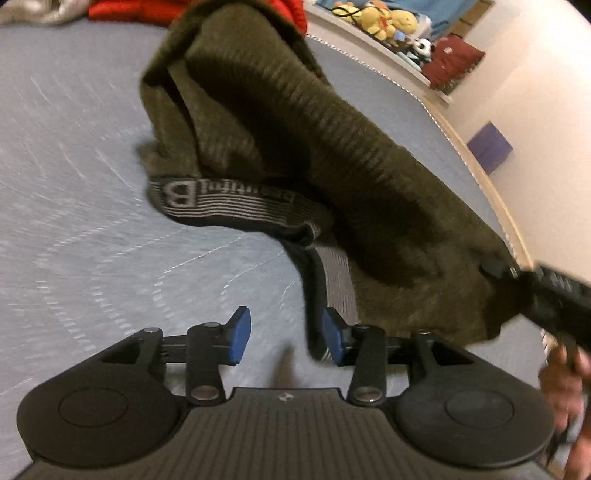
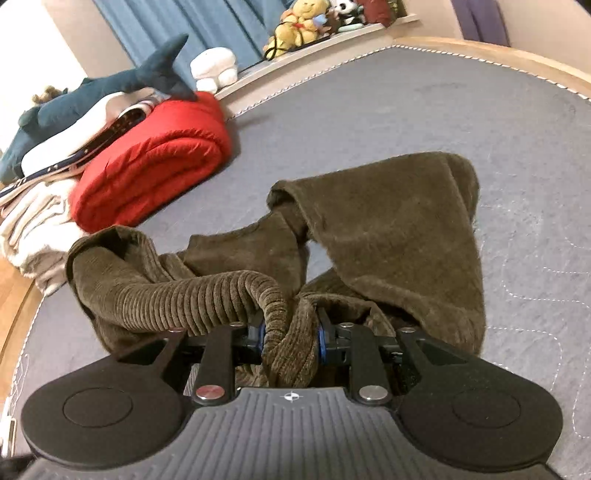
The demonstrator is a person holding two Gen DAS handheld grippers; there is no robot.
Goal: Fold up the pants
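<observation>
The olive-brown corduroy pants (image 1: 295, 140) lie bunched on the grey quilted mattress (image 1: 74, 166). Their striped elastic waistband (image 1: 236, 206) with a large letter B hangs loose. My left gripper (image 1: 286, 338) is open and empty, with the waistband's lower end just beside its right blue pad (image 1: 332, 336). My right gripper (image 2: 290, 338) is shut on a gathered fold of the pants (image 2: 388, 236). The rest drapes ahead on the mattress (image 2: 480, 122). The right gripper's body also shows in the left wrist view (image 1: 554, 291), holding the pants' edge at the right.
A folded red blanket (image 2: 155, 158) lies at the far left of the mattress with a plush shark (image 2: 92, 96) and white bedding (image 2: 33, 221) beside it. Stuffed toys (image 2: 299, 26) sit on a shelf behind. The wooden bed edge (image 2: 517, 55) runs along the right. A purple box (image 1: 489, 147) stands on the floor.
</observation>
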